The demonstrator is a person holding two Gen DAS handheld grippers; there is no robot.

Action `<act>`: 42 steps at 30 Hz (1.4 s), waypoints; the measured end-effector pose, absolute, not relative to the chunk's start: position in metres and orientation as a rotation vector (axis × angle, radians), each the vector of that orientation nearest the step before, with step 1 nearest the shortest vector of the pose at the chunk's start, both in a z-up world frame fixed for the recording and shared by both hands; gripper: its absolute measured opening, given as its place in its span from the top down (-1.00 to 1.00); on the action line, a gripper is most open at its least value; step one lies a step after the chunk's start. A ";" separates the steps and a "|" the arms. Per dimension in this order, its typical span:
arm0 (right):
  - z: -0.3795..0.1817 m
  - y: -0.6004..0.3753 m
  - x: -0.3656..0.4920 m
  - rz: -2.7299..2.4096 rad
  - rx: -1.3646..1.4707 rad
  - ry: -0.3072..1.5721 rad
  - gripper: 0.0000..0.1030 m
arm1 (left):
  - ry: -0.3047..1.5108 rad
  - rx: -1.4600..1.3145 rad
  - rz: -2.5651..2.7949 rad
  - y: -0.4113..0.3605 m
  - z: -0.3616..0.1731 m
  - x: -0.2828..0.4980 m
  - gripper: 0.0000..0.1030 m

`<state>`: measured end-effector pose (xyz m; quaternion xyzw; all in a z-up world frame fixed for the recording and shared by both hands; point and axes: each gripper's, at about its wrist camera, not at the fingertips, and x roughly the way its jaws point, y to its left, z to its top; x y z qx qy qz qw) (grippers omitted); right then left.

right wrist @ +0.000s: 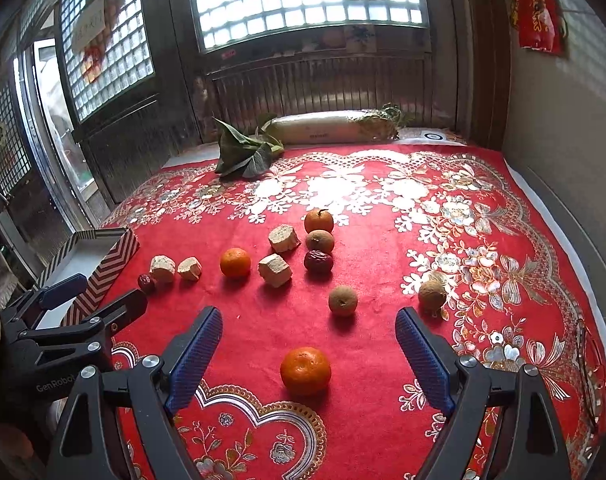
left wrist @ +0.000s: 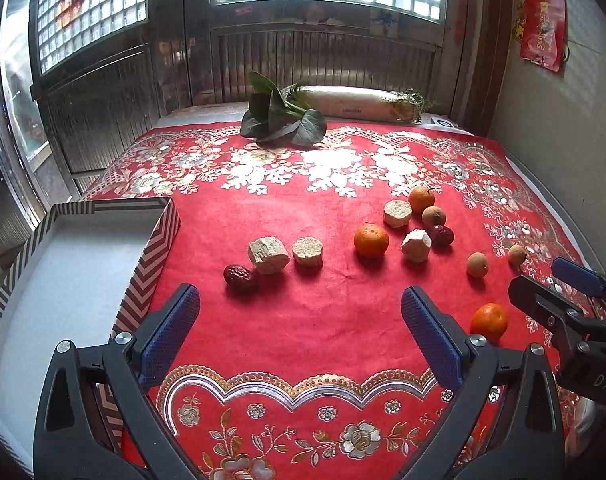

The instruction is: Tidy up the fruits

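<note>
Both grippers hover above a table covered by a red cloth with gold and white floral print.

Left gripper: blue-padded fingers spread wide apart, nothing between them. It sits over the near-left part of the cloth, beside the empty shallow cardboard box with a chevron-striped rim at the table's left edge.

Right gripper: fingers likewise wide apart and holding nothing. The nearest small orange mandarin lies on the cloth just ahead of and between them, untouched.

Fruit layout, all loose on the cloth, none in the box:
- 3 mandarins: the near one, 1 mid-table, 1 with a stem farther back.
- 3 round brown longan-like fruits, and just behind a dark red wrinkled jujube.
- A second jujube lies touching the left pale block.
- 4 pale beige chunky blocks: 2 side by side at left, 2 in the right cluster. What they are cannot be told.

At the far table edge lie a bunch of dark green leafy vegetable and a long white radish in clear wrap, well apart from the fruit.
</note>
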<state>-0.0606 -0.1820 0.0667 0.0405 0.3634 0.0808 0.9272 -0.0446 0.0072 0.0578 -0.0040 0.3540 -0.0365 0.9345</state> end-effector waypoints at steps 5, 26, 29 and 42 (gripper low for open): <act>0.068 -0.182 -0.063 0.155 0.056 0.736 -0.69 | 0.749 -0.020 -0.084 0.009 0.053 -0.041 -0.98; 0.063 -0.182 -0.067 0.171 0.005 0.723 -0.69 | 0.819 -0.053 -0.054 0.009 0.041 -0.029 -0.98; 0.060 -0.189 -0.066 0.161 -0.006 0.732 -0.69 | 0.821 -0.056 -0.053 0.011 0.040 -0.029 -0.98; 0.050 -0.207 -0.063 0.088 -0.015 0.765 -0.69 | 0.814 0.000 -0.080 -0.005 0.039 -0.029 -0.98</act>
